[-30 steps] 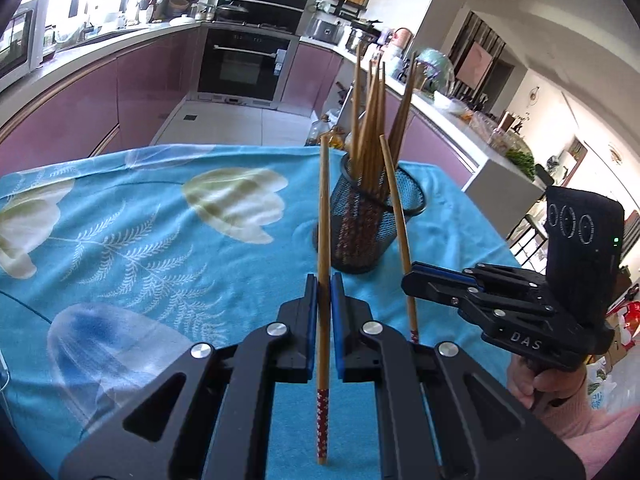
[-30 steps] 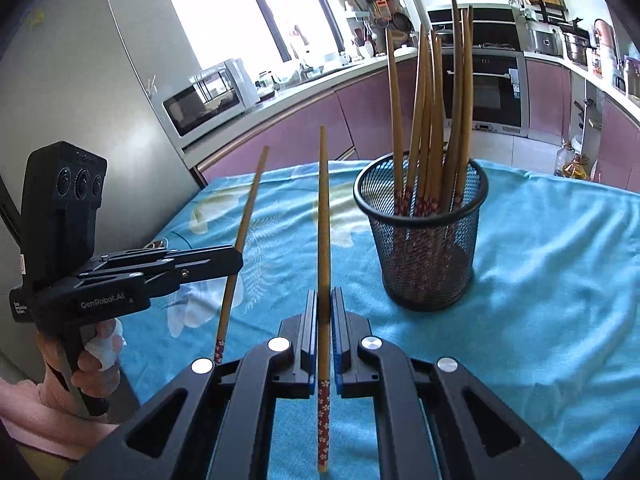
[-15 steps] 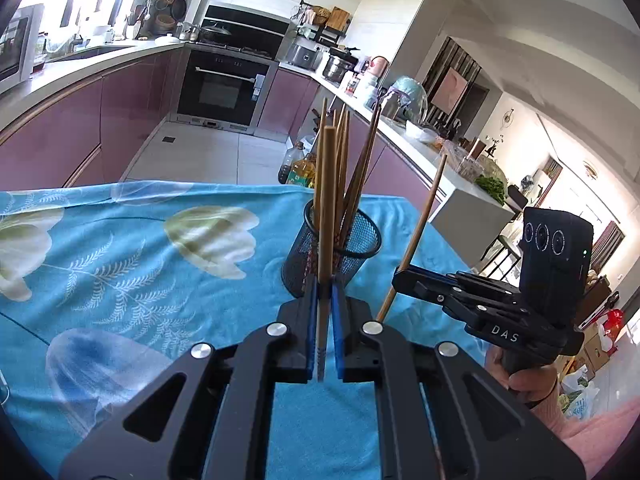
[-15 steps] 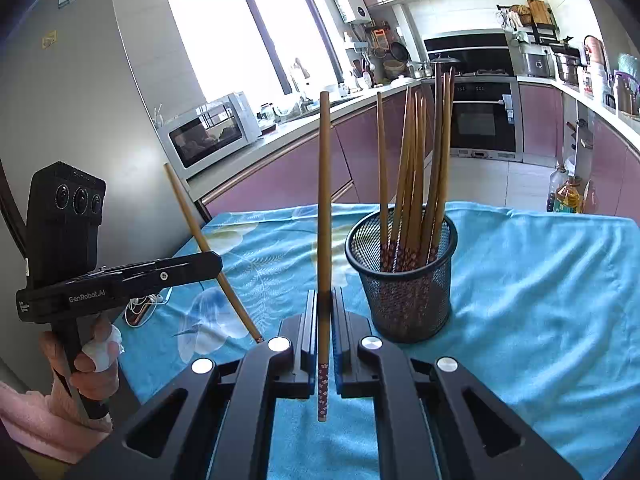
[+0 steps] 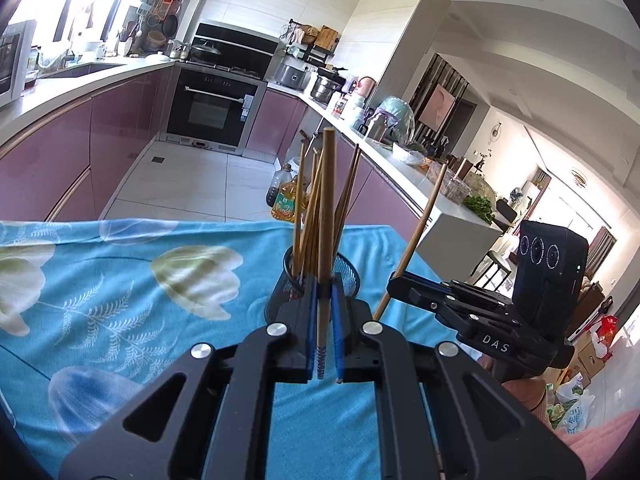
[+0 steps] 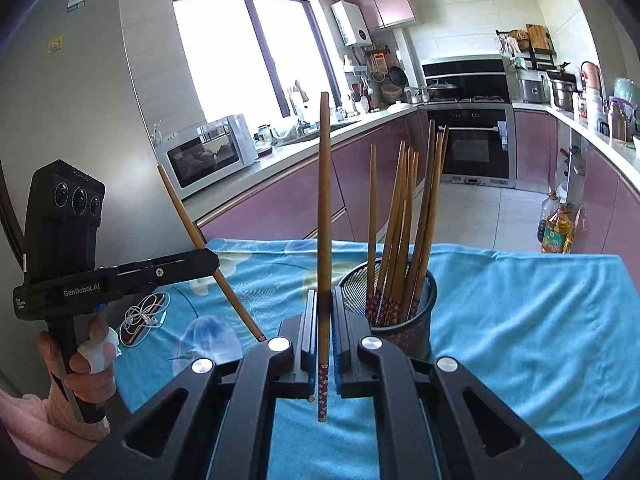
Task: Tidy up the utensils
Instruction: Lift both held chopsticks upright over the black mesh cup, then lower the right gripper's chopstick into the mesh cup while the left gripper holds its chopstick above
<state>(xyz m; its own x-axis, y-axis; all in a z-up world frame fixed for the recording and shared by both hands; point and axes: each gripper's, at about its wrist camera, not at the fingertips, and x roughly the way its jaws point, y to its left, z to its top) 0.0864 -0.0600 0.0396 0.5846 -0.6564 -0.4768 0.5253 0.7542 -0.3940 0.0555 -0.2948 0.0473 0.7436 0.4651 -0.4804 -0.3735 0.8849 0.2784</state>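
Fingers (image 5: 308,320) of both grippers pinch one chopstick each, held near upright for dropping into the mesh holder.

The left gripper (image 5: 323,334) grips its chopstick (image 5: 326,216) low on the shaft, patterned end down, directly in front of the mesh chopstick holder (image 5: 280,292); the right gripper (image 6: 324,336) clamps its own chopstick (image 6: 324,208) the same way, just left of the holder as its camera sees it. Gripping low leaves the decorated ends hanging free, which probably suits lowering them in to match the chopsticks already in the holder (image 6: 400,216), which stand patterned end down. The holder stands on the blue flowered cloth (image 6: 520,320) covering the surface. Beyond the holder, near the left hand (image 6: 88,364), lie a phone and earphones (image 6: 142,316).
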